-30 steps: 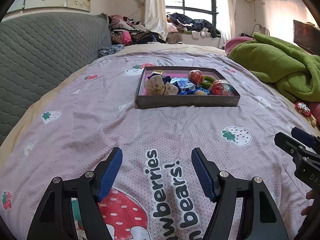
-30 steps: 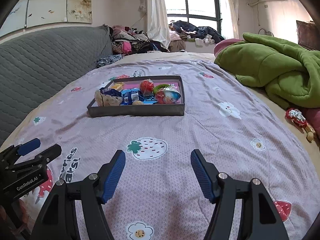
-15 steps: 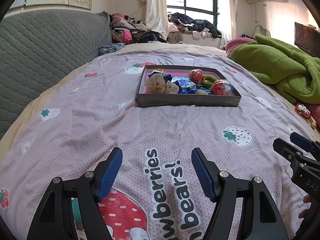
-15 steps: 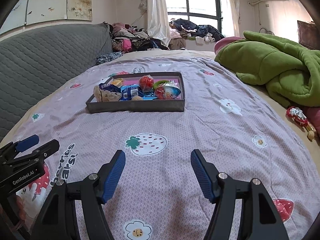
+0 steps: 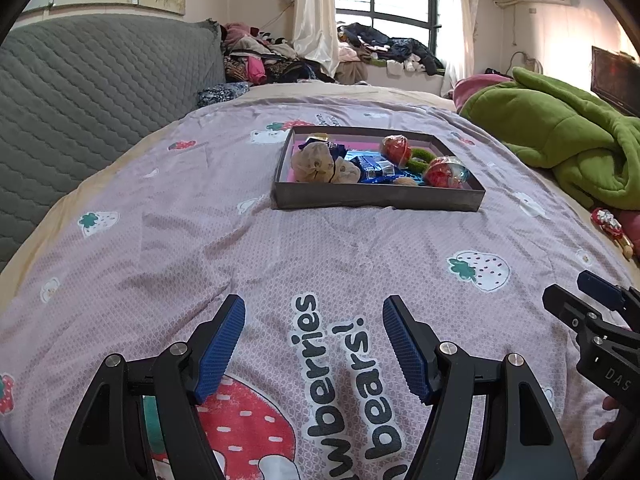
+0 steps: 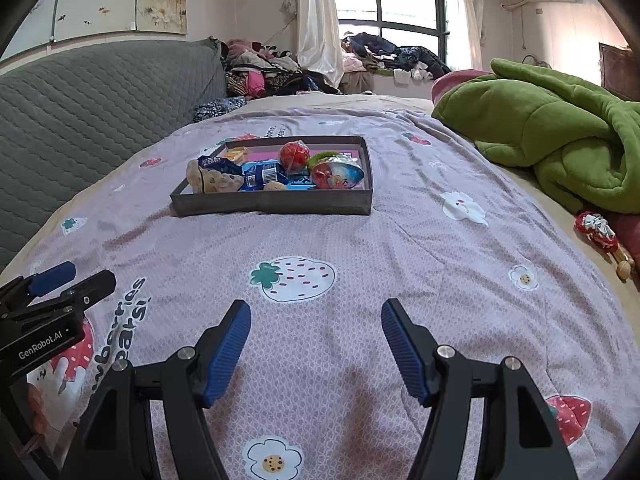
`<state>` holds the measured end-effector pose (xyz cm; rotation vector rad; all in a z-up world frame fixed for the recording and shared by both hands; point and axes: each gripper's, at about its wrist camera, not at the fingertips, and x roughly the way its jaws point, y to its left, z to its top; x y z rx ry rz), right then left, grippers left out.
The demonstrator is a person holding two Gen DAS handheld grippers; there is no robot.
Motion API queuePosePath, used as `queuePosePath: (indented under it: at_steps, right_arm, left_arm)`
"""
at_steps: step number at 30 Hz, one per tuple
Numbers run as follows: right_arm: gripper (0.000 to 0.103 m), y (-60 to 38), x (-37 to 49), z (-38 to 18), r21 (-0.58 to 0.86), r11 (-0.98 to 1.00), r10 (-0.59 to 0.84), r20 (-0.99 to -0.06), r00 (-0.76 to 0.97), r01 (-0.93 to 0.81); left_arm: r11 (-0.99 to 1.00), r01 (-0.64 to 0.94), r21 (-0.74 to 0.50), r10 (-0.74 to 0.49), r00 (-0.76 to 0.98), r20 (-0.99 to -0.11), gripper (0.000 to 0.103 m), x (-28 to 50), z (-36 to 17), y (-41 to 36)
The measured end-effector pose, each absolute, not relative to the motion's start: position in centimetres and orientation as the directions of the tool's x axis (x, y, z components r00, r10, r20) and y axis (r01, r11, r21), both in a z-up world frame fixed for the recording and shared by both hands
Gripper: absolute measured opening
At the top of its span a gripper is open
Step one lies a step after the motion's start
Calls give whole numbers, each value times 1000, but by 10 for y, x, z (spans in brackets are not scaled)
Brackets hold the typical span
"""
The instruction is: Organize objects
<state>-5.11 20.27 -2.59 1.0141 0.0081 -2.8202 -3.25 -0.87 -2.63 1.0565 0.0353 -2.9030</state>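
A shallow grey box [image 5: 378,199] [image 6: 272,202] lies on the pink strawberry bedspread [image 5: 320,248], well ahead of both grippers. It holds a beige plush toy [image 5: 316,162], blue snack packets [image 5: 374,168] [image 6: 260,174], a red ball [image 5: 397,148] [image 6: 294,153], a green ring [image 5: 418,158] and a colourful egg-shaped toy [image 5: 446,171] [image 6: 336,174]. My left gripper [image 5: 314,340] hovers open over the printed lettering, nothing between its blue pads. My right gripper [image 6: 316,344] is open too, over a strawberry print. Each gripper shows at the edge of the other's view.
A green blanket [image 5: 560,136] [image 6: 552,128] is heaped at the right. A small red and white toy [image 5: 610,224] [image 6: 598,230] lies at the bed's right edge. A grey quilted headboard [image 5: 88,92] runs along the left, with clothes piled by the window behind.
Both views have drifted a little, the box sitting slightly lower in frame. The jaws stay equally wide and nothing was picked up.
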Motion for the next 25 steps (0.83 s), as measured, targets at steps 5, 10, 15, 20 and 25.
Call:
queuePosePath:
  at_steps: [5,10,15,20,25]
  right_arm:
    - [67,202,-51,-28,44,-990,-133,-638,-759,137]
    - [67,201,-52,-29,40,-990,-131,-640,-757,137]
    - [67,201,-52,-30,34,-990,-129,-641,-757,139]
    - [67,201,-52,-30,32,-990,-124,-643,-756,136]
    - [67,203,-53,-32,32,-991,-122,-646,-754,133]
  left_arm:
    - [-998,63,-12,-40,-763,-645,73,-34,-28,-12]
    - [-998,65,-11,-43,-761,-647,73,-35,-29,-12]
    - [-998,59,-6,-41,-763,-646,73,-36,-30,-11]
    - [-998,56,3,-45,-767,-640,73,-35,-30,-11]
    - [-999,48,5,-40,-767,-640,73,-35,-30,-10]
